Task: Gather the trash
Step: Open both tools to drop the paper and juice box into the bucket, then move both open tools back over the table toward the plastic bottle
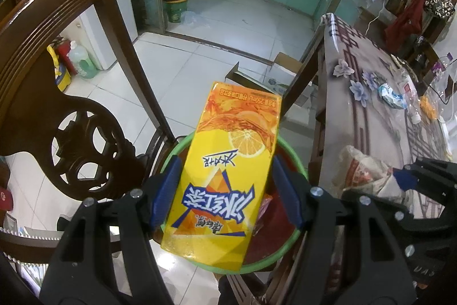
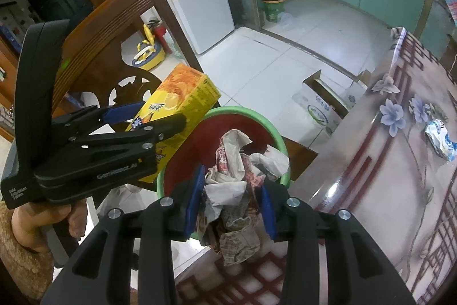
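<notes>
1. A tabletop (image 2: pixel 357 190) covered in a floral cloth stands just beside a green-rimmed red bin (image 2: pixel 242 112), which serves as the landmark here; a carved wooden chair (image 1: pixel 57 105) stands on the bin's other side.
2. The left claw (image 1: pixel 225 190) is clenched on a yellow drink carton (image 1: pixel 228 162), its blue pads pressing the carton's two sides, and holds it above the bin's opening.
3. The right claw (image 2: pixel 231 207) hangs over the bin's near rim with crumpled newspaper (image 2: pixel 237 176) between its blue pads; whether the pads press on the paper cannot be told, and the wad reaches into the bin.
4. A crushed blue-and-white wrapper (image 2: pixel 440 139) lies on the tabletop, well apart from the bin.
</notes>
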The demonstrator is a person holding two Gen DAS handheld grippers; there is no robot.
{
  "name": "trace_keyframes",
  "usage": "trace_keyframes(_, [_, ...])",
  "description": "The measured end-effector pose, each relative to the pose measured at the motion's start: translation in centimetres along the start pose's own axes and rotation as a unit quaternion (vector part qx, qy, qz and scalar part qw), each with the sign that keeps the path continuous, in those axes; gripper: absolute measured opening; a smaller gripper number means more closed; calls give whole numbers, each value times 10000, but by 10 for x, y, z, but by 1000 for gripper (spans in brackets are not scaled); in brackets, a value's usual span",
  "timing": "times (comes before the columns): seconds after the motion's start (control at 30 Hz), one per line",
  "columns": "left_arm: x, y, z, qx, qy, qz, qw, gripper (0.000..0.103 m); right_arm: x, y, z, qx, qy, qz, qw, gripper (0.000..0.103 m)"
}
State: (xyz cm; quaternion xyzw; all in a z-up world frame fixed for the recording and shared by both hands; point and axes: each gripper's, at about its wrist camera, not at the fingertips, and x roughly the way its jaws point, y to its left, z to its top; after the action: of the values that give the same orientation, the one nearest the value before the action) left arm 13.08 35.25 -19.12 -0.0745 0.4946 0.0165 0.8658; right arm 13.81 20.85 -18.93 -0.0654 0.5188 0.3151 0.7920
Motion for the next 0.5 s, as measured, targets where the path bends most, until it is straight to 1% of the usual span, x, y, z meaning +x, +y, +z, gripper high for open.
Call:
trace_keyframes(0.03, [1,0,0,-18,22,34,10000,64,1,0,0,-8,5,19,10000,44])
trace_keyframes(0.07, [2,1,0,-47,52,94,9999,69,2,1,0,-29,14,19,10000,52])
trace_keyframes(0.1, [3,3,0,-86,58,141,9998,82,2,2,-1,-57,12,24,10000,56])
trace_keyframes(0.13, [2,4,0,-125,38,147,9998,86,1,3,-1,-77,-11,12,10000,57])
trace_keyframes(0.2, [1,7,0,-201,20,114,9997,87,-4,3,-1,-114,-88,3,9999,63])
trace_keyframes(0.3, [-2,5,0,-209,24,93,9997,88,-12,-3,-3,-16,-202,-6,9998,65])
trace_keyframes(0.37, [-7,0,1,-178,-16,27,9998,88,-21,-12,-5,99,-293,-123,9994,65])
trace_keyframes(0.43, [-11,-10,2,-126,-47,-121,9998,88,-32,-27,-10,279,-405,-335,9982,65])
trace_keyframes(0.5, [-13,-28,4,16,-57,-301,9995,88,-50,-56,-18,648,-550,-679,9941,65])
